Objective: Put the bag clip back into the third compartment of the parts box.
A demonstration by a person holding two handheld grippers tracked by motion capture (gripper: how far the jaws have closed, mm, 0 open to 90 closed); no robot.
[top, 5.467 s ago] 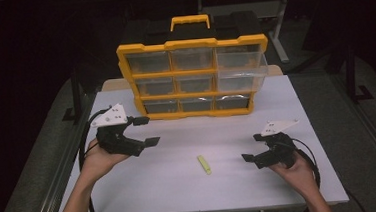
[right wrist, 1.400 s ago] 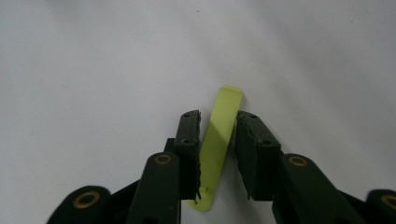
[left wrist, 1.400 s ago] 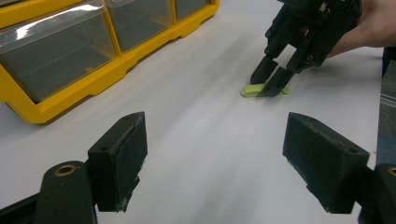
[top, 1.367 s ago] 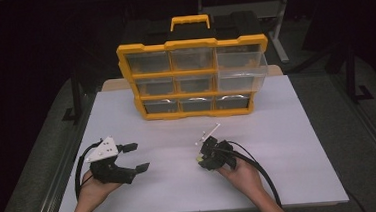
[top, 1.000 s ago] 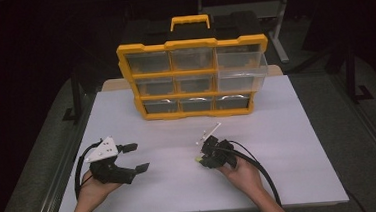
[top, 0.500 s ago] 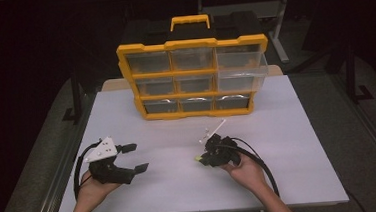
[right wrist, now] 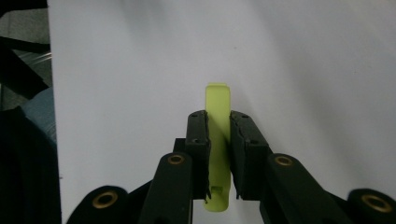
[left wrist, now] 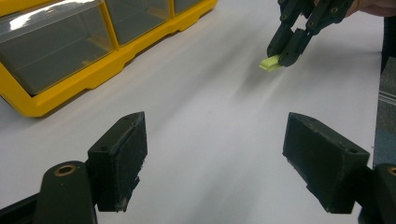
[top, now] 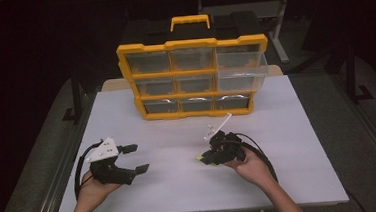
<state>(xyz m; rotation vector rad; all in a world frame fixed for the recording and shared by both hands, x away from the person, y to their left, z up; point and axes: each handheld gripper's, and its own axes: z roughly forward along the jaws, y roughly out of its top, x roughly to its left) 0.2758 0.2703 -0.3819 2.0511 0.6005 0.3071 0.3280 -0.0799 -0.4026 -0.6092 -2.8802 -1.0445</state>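
A small yellow-green flat piece (right wrist: 218,140) is clamped between the black jaws of my right gripper (right wrist: 218,122), which is shut on it and held a little above the white table. From above, that gripper (top: 206,159) sits right of the table's middle with the piece (top: 199,158) poking out to the left. In the left gripper view the same piece (left wrist: 270,63) shows at the far right gripper's tips. My left gripper (top: 135,158) rests at the front left, jaws wide open with nothing between them (left wrist: 215,161).
A yellow organizer (top: 194,78) with clear drawers stands at the back of the white table (top: 181,186). Its right middle drawer (top: 241,72) is pulled out. A black case lies behind it. The table's edges drop to a dark floor.
My right gripper has picked the yellow-green piece up from the table and lifted it slightly, drifting a little right. The left gripper has stayed where it was.
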